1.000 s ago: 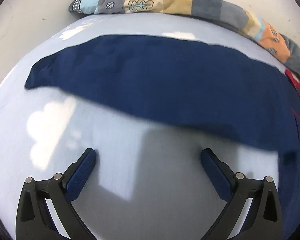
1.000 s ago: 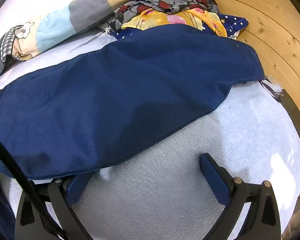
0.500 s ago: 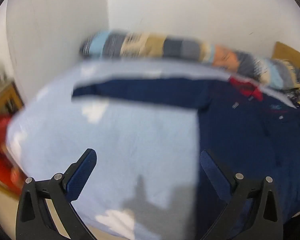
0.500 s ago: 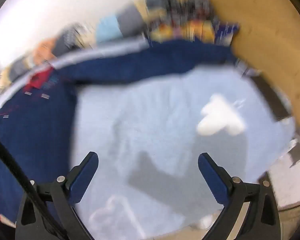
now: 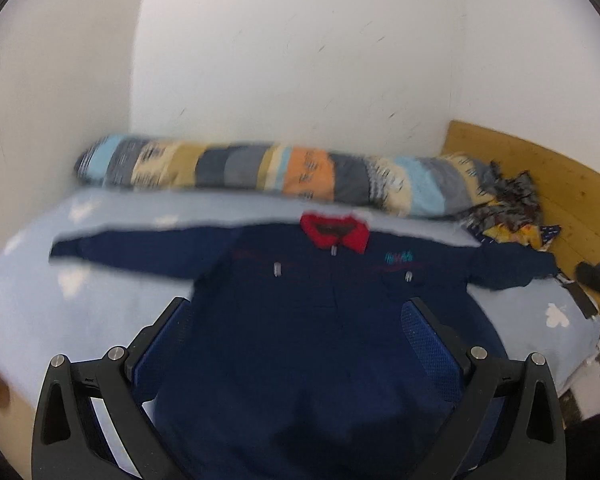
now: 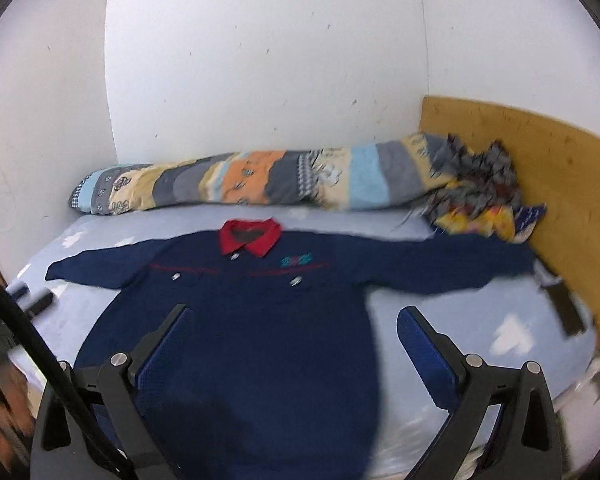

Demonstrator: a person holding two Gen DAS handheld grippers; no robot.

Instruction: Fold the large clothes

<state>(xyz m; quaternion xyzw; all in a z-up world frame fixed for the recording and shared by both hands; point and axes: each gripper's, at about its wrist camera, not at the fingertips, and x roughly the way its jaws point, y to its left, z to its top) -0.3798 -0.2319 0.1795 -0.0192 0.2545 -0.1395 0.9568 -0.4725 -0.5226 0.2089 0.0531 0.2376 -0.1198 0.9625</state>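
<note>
Navy jacket point(image 5: 300, 320) lies flat on the bed point(image 5: 80, 312), sleeves spread, red collar point(image 5: 334, 234) toward the wall. Left gripper point(image 5: 296, 328) and right gripper point(image 6: 292, 336) hang above it, fingers apart, empty.

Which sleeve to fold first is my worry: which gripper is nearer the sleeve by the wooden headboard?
Right, likely. The right gripper faces the jacket at its side edge, the sleeve just ahead-right; the left gripper faces the jacket's middle, the sleeve farther right.

Both grippers have black frames with silver screws and blue textured pads; a black cable point(image 6: 28, 332) crosses the right view.
</note>
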